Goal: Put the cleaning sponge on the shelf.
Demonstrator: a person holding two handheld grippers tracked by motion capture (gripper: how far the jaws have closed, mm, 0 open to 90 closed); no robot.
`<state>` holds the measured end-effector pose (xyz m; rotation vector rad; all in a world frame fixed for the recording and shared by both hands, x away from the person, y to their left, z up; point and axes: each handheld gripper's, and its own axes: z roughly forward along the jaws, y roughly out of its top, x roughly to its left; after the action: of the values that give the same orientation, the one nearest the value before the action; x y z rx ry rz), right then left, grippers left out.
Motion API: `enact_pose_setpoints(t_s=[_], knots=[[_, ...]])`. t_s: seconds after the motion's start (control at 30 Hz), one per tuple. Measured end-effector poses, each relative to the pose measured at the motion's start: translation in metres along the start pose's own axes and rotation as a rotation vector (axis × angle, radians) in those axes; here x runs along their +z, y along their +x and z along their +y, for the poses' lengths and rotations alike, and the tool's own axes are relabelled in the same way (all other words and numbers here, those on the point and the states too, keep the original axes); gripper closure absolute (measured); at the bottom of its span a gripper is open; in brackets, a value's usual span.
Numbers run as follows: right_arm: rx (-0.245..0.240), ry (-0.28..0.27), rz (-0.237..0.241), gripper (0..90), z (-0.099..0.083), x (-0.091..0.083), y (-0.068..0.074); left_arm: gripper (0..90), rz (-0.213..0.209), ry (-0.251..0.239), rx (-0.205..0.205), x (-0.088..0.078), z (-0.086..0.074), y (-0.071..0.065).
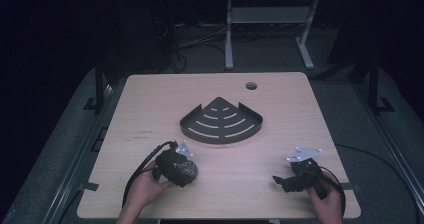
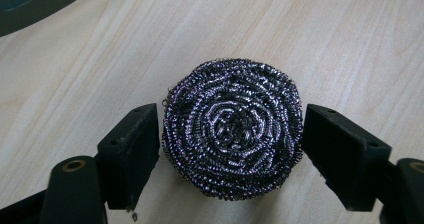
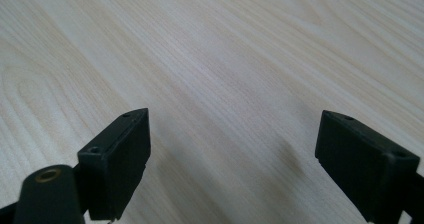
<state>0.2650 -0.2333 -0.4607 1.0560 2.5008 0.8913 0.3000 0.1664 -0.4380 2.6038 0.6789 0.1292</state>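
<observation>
Item: left gripper [image 2: 227, 139], jaws bracketing the steel-wool scourer [image 2: 232, 129] on the counter [image 2: 350, 44], touching its sides, ready to lift. We noted the right gripper [image 3: 232, 149] open, idle.

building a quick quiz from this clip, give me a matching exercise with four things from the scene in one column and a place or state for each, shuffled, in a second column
Things:
1. steel wool scourer
2. black corner rack
3. right gripper
4. round hole

Places or states:
A. jaws wide apart over bare wood, nothing between them
B. near the far edge of the table, beyond the rack
C. between the jaws of the left gripper
D. lying flat at the middle of the table

Pairs: 1-C, 2-D, 3-A, 4-B
</observation>
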Motion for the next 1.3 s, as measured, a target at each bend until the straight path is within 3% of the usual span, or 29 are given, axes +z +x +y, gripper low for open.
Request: enact_pose_setpoints(t_s=[0.33,0.83,1.3], knots=[[0.007,0.004,0.002,14.1,0.001,0.001,0.001,29.9,0.01,0.025,0.012,0.003,0.001,0.001],[0.0,0.01,0.005,14.1,0.002,0.002,0.001,34.3,0.033,0.007,0.012,-0.005,0.006,0.001],[-0.004,0.009,0.006,14.0,0.004,0.005,0.002,34.3,-0.001,-0.019,-0.003,-0.01,0.015,0.005]])
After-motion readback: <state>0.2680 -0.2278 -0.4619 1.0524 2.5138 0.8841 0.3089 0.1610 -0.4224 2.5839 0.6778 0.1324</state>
